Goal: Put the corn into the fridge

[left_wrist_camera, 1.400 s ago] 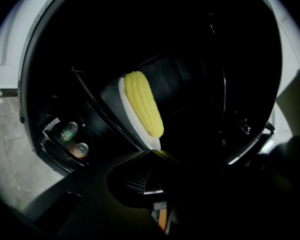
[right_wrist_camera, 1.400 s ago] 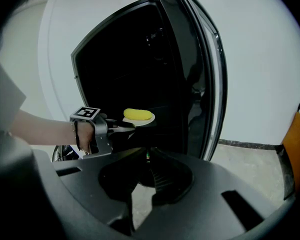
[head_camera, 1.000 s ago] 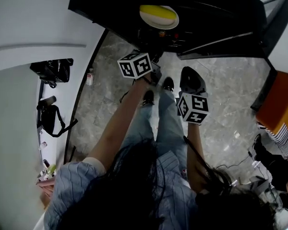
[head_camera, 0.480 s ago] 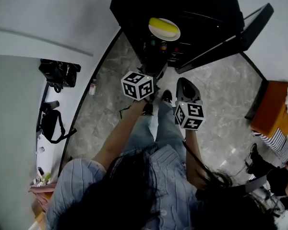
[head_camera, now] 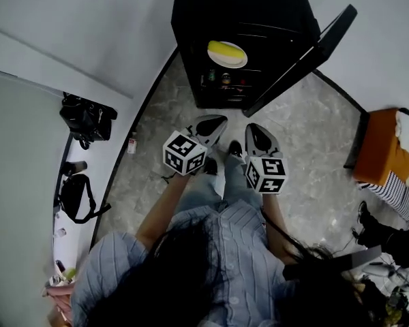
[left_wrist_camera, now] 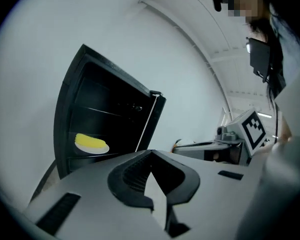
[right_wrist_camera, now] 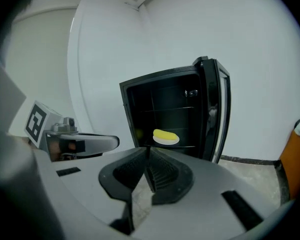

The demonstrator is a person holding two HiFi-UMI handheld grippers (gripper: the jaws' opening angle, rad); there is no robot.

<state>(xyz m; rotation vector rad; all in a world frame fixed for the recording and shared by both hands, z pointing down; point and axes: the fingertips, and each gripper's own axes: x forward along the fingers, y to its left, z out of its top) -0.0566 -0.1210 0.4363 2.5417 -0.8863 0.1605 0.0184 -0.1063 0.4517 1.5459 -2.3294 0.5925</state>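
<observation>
The yellow corn cob point(head_camera: 226, 48) sits on a white plate point(head_camera: 230, 64), on a shelf inside the small black fridge point(head_camera: 259, 12), door point(head_camera: 307, 56) wide open. Left tool point(head_camera: 211, 122) and right tool point(head_camera: 258, 131) hang side by side above the grey marble floor point(head_camera: 313, 128), jaws pressed together, gripping nothing.

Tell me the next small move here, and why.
Probably bring the right gripper to the fridge door and push it shut. The corn already lies on its plate inside the fridge, the right gripper and the left gripper are shut and empty, and the door stands wide open.
</observation>
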